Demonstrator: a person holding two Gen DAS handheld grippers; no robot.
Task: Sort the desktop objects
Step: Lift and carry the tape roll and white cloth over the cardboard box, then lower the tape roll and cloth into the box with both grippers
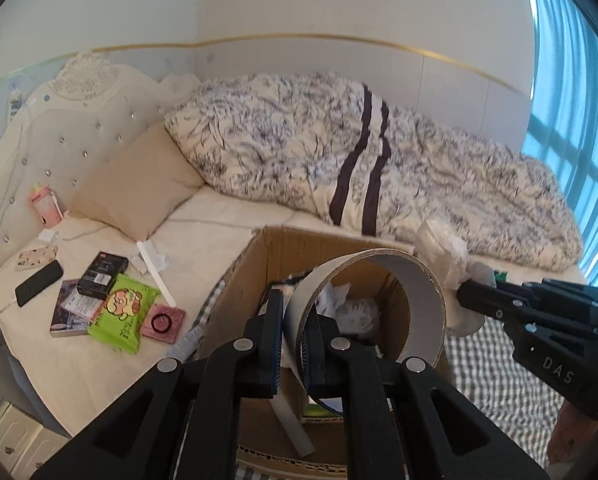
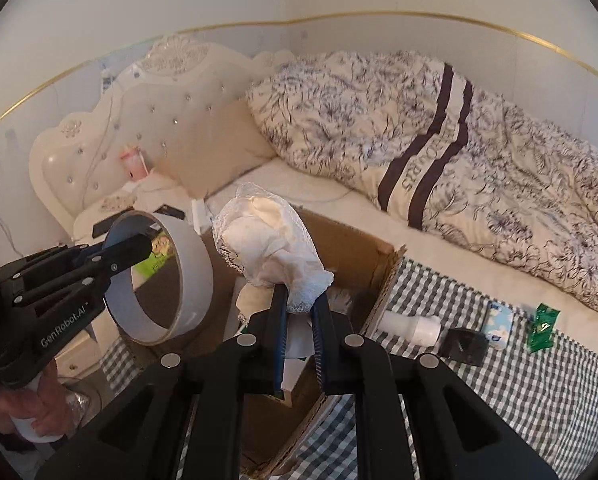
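The left hand-held gripper was clamped on the wall of a tape ring, holding it over the open box at the bed's near edge. The right hand-held gripper pinched a white lace cloth, also above the box. Toward the headboard end of the bed lay a phone, a green packet and a book. On the checked sheet, right of the box, were a white bottle and a green wrapper.

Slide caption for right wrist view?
Right gripper holds lace cloth above cardboard box; left gripper holds tape roll.
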